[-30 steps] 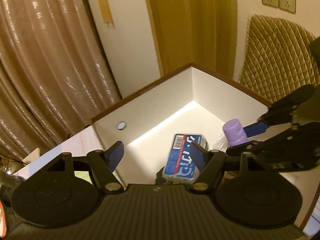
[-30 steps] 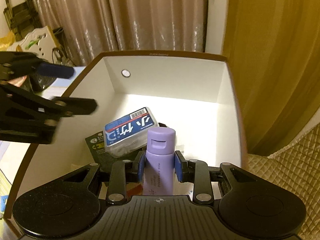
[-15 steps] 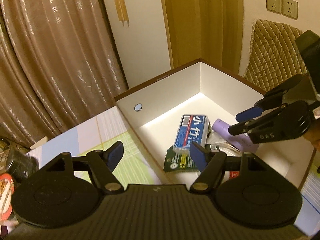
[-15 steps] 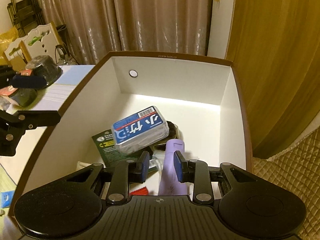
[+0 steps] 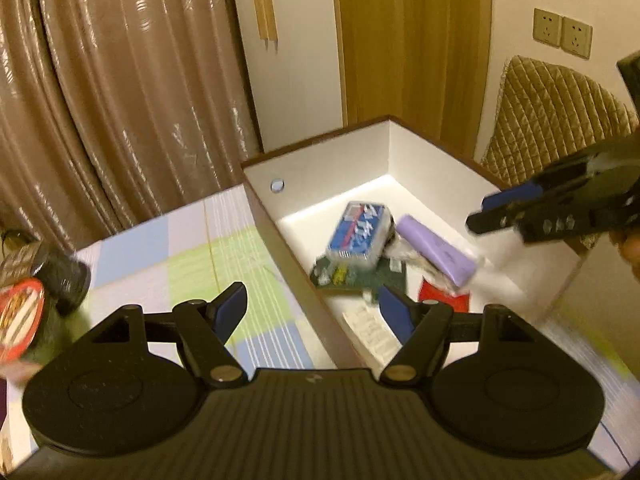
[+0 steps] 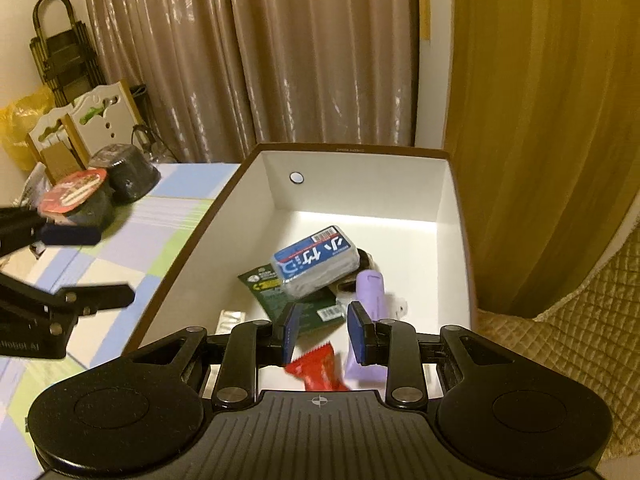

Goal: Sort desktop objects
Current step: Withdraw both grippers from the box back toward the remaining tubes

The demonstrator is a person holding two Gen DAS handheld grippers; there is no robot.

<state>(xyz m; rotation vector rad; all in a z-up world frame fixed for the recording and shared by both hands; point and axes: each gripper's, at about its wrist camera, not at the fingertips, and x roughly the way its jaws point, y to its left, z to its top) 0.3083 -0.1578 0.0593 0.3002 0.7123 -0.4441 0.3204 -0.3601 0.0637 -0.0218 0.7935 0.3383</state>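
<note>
My right claw (image 6: 322,334) is spread and empty above the white box (image 6: 448,208), which stands at the desk's (image 5: 192,256) far right corner; the purple bottle (image 6: 370,292) lies inside beside the blue pack (image 6: 316,258). My left claw (image 5: 312,312), released too, hangs over the box's rim. I'd swing it toward the dark tubs (image 6: 100,188) at the left edge, approaching level.

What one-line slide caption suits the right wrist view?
Open right gripper above the box, purple bottle lying inside.

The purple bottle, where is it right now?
In both wrist views the purple bottle lies on its side inside the white box, just right of the blue packet.
</note>
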